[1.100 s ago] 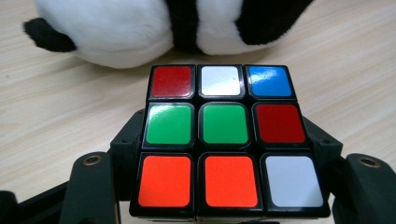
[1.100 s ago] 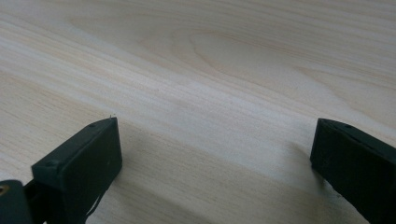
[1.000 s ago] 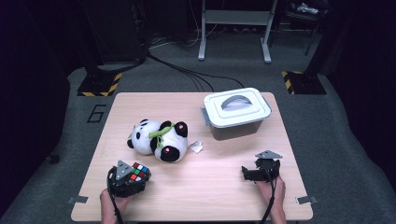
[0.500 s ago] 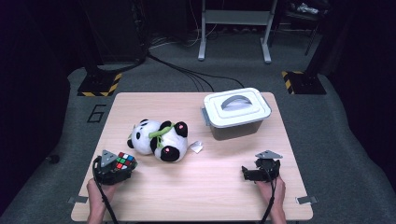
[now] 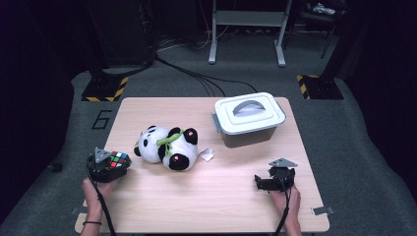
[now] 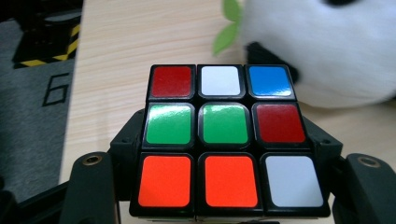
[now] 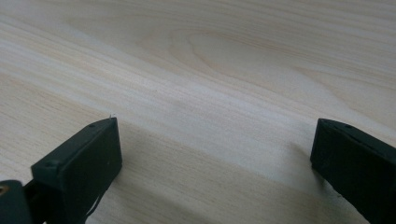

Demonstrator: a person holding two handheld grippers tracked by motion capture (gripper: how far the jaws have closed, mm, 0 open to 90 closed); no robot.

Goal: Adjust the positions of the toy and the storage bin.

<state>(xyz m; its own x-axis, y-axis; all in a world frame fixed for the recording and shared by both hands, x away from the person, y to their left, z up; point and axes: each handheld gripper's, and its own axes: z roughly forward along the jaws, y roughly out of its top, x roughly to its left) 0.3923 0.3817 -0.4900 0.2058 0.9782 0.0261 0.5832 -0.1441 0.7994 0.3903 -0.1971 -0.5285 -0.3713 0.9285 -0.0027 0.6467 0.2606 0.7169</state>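
I'm gripping the puzzle cube (image 6: 227, 140) in my left gripper (image 5: 109, 166) at the table's (image 5: 221, 206) left edge — just beside the plush panda (image 5: 168, 146). My right gripper (image 7: 215, 154) is resting wide apart — nothing between.

A pale wooden rectangular table (image 5: 162, 110) stands on grey carpeted floor (image 5: 344, 128) marked with a "6" at nine o'clock. Black-yellow striped stand bases (image 5: 104, 89) flank a grey metal frame (image 5: 247, 19) at twelve o'clock, in darkness.
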